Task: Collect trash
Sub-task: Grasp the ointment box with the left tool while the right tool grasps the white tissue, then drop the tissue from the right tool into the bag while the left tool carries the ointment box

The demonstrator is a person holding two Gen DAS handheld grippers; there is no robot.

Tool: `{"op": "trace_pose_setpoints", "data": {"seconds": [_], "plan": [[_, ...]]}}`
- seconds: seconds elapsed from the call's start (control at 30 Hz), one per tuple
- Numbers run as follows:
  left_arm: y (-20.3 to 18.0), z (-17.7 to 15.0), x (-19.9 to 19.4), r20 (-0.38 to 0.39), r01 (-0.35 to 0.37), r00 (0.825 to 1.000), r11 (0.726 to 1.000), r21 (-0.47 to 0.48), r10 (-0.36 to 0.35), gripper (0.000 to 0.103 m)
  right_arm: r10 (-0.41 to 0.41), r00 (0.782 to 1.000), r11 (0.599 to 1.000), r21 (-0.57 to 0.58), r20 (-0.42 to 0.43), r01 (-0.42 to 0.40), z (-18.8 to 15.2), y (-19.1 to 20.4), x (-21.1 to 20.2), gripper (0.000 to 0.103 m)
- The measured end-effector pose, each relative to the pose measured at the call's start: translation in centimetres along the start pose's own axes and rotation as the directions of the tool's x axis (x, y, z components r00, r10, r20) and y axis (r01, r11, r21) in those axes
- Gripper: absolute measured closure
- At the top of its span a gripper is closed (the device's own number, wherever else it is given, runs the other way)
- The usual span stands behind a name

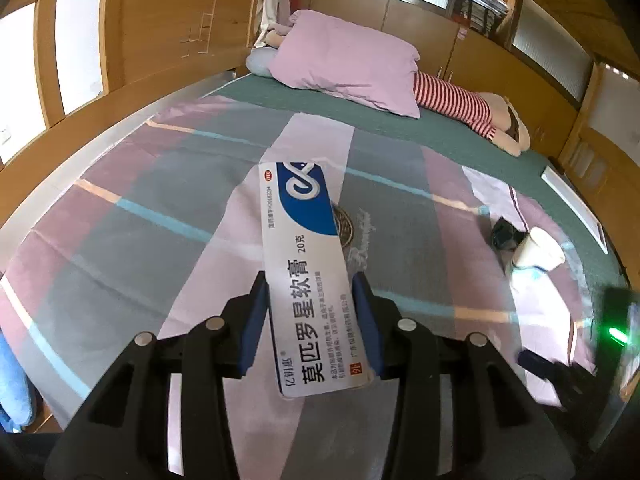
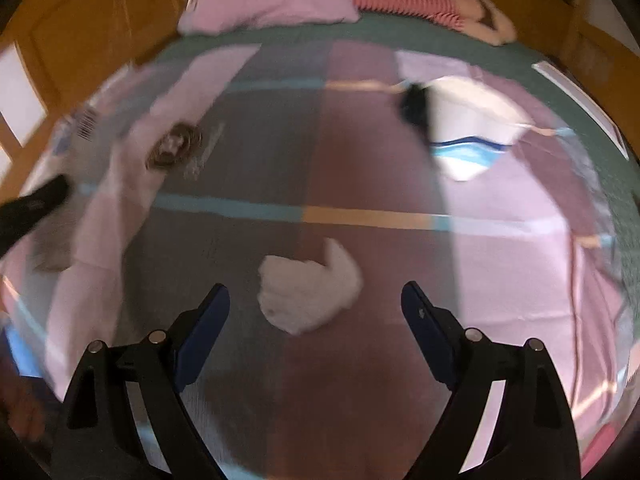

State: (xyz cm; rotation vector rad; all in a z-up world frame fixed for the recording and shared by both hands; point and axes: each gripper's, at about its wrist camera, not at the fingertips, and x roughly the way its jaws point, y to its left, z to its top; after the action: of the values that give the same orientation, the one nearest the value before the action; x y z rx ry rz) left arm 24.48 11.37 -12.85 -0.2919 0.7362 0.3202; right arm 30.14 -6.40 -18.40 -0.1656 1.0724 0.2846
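My left gripper (image 1: 310,300) is shut on a white and blue ointment box (image 1: 304,256) and holds it above the striped bedspread (image 1: 160,240). My right gripper (image 2: 316,304) is open, its jaws wide apart, just above a crumpled white tissue (image 2: 308,288) that lies between the fingertips on the bedspread. A white paper cup (image 2: 468,136) with a blue band lies on its side at the far right, with a black object (image 2: 414,108) beside it; the cup also shows in the left wrist view (image 1: 538,248). The right wrist view is blurred.
A pink pillow (image 1: 344,60) and a striped plush doll (image 1: 468,108) lie at the head of the bed. Wooden cabinets (image 1: 152,28) line the walls. A round brown emblem (image 2: 174,146) marks the bedspread. A white flat strip (image 1: 572,204) lies at the right bed edge.
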Motion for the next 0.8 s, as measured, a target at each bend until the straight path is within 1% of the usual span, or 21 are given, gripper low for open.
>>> {"op": "trace_pose_setpoints", "data": {"seconds": [0.07,0.1,0.17,0.23,0.27,0.33,0.4,0.47,0.5,0.57,0.63,0.8], "plan": [[-0.1,-0.3,-0.6,0.012,-0.002,1.000,1.000,0.031,0.002,0.060,-0.012,0.999,1.000,-0.029,-0.042,0.011,-0.1,0.7,1.3,0.056],[-0.3,-0.5,-0.9,0.020,0.001,1.000,0.999,0.045,-0.002,0.060,-0.022,0.998,0.999,-0.035,-0.051,0.020,-0.2,0.8,1.4,0.060],[-0.8,-0.7,-1.5,0.042,0.021,0.999,0.997,0.072,-0.024,0.060,-0.021,0.999,0.999,-0.029,-0.034,0.020,-0.6,0.4,0.6,0.073],[-1.2,-1.2,-2.2,0.059,0.035,0.997,0.995,0.096,-0.041,0.060,0.007,1.000,1.000,-0.008,-0.015,-0.007,-1.1,-0.4,-1.0,0.075],[-1.5,-1.5,-2.6,0.069,0.041,0.996,0.993,0.112,-0.049,0.060,0.005,1.000,1.000,-0.006,-0.001,-0.005,-1.4,-0.7,-1.8,0.075],[-2.0,-1.9,-3.4,0.083,0.057,0.994,0.989,0.137,-0.069,0.060,0.001,0.999,1.000,0.001,0.044,-0.001,-2.3,-1.4,-4.1,0.075],[-2.1,-2.4,-4.7,0.072,0.078,0.993,0.986,0.145,-0.090,0.060,0.018,0.995,1.000,0.018,0.095,-0.020,-3.7,-2.5,-7.1,0.075],[-2.1,-3.1,-7.3,0.080,0.134,0.986,0.982,0.136,-0.146,0.060,0.035,0.989,0.999,0.027,0.141,-0.039,-5.1,-3.3,-9.8,0.075],[-2.3,-3.4,-8.3,0.085,0.146,0.983,0.978,0.149,-0.160,0.060,0.035,0.986,0.999,0.034,0.160,-0.041,-5.8,-3.8,-11.0,0.075],[-3.3,-4.1,-11.1,0.110,0.145,0.979,0.967,0.207,-0.170,0.060,0.038,0.981,0.998,0.048,0.189,-0.048,-7.2,-4.8,-13.2,0.075],[-3.9,-4.5,-13.4,0.134,0.158,0.972,0.960,0.231,-0.192,0.060,0.039,0.976,0.997,0.059,0.214,-0.053,-8.5,-5.6,-15.3,0.075],[-5.7,-5.6,-18.4,0.172,0.179,0.957,0.945,0.272,-0.231,0.060,0.002,0.945,0.997,0.076,0.326,-0.029,-11.9,-7.3,-21.5,0.075]]}}
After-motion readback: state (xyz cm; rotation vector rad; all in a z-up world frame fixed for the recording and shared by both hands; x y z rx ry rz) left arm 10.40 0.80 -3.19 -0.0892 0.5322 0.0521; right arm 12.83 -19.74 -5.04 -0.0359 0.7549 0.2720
